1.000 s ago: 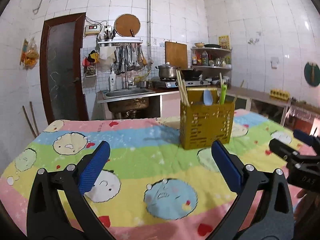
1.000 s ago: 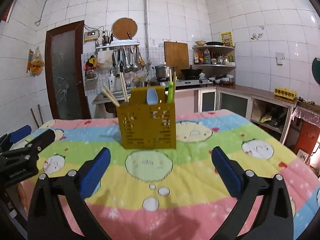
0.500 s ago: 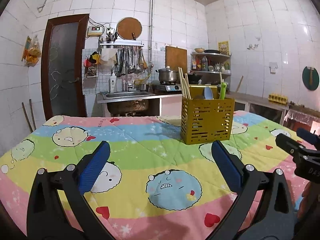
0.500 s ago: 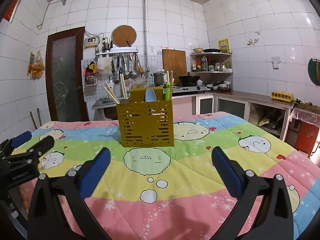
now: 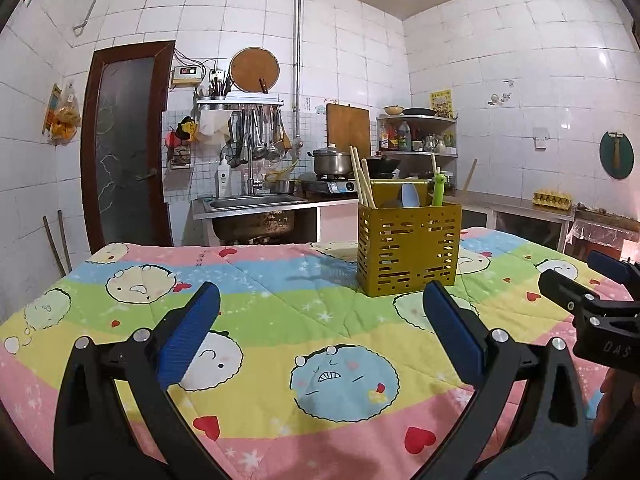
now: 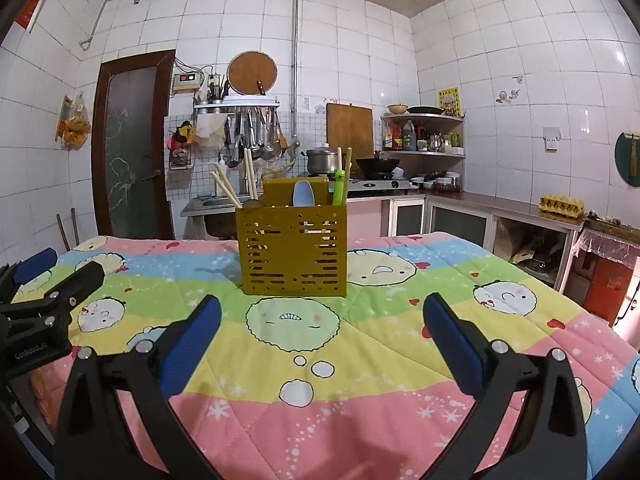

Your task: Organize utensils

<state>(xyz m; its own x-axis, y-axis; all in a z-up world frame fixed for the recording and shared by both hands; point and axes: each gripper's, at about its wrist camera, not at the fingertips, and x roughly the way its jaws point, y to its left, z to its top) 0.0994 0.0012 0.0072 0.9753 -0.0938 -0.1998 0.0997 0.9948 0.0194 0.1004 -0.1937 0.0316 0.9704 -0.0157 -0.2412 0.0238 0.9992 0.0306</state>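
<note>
Both hand-held grippers, left (image 5: 320, 330) and right (image 6: 320, 330), gape wide, empty.

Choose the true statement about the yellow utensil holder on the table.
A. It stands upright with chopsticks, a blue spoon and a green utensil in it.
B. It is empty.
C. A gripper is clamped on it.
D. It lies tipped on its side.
A: the yellow utensil holder stands upright on the quilted cloth, with chopsticks, a blue spoon and a green utensil poking out.

Mustard-yellow slotted caddy (image 6: 294, 250) on a pastel rainbow-striped cartoon-face quilt (image 6: 400, 344).
</note>
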